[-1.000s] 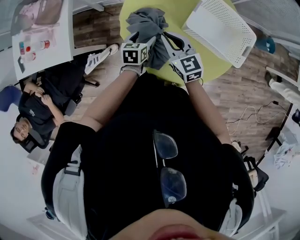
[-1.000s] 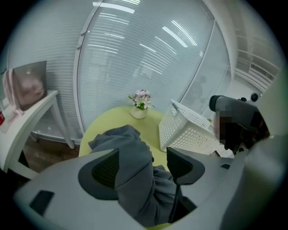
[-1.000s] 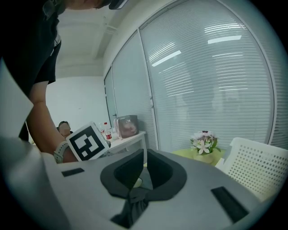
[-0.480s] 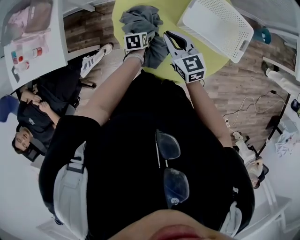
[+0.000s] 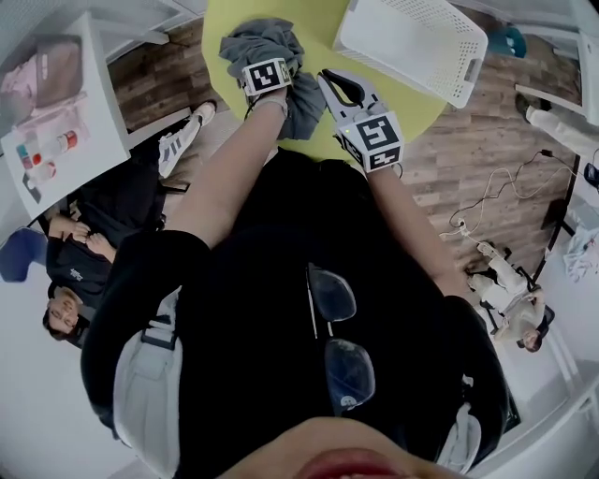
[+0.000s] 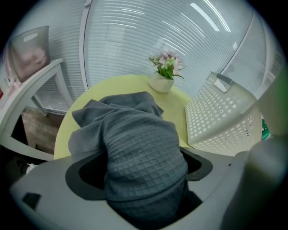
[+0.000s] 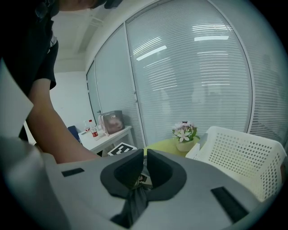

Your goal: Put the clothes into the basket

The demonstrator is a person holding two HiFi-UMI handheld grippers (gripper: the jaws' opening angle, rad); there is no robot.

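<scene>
On the yellow-green surface (image 5: 318, 28) lies a heap of grey cloth (image 5: 267, 42), near the white basket (image 5: 412, 42). The left gripper (image 5: 267, 70) points down into the heap. Its jaws have just been opening and stand wide, with cloth between them. The right gripper (image 5: 335, 86) has its jaws almost together, pinching a thin bit of the cloth.

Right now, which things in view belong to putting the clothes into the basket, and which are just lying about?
Part of the job:
- grey cloth
- white basket
- round table

Just lying about:
- flower pot
- side table
- bottles
- bag
</scene>
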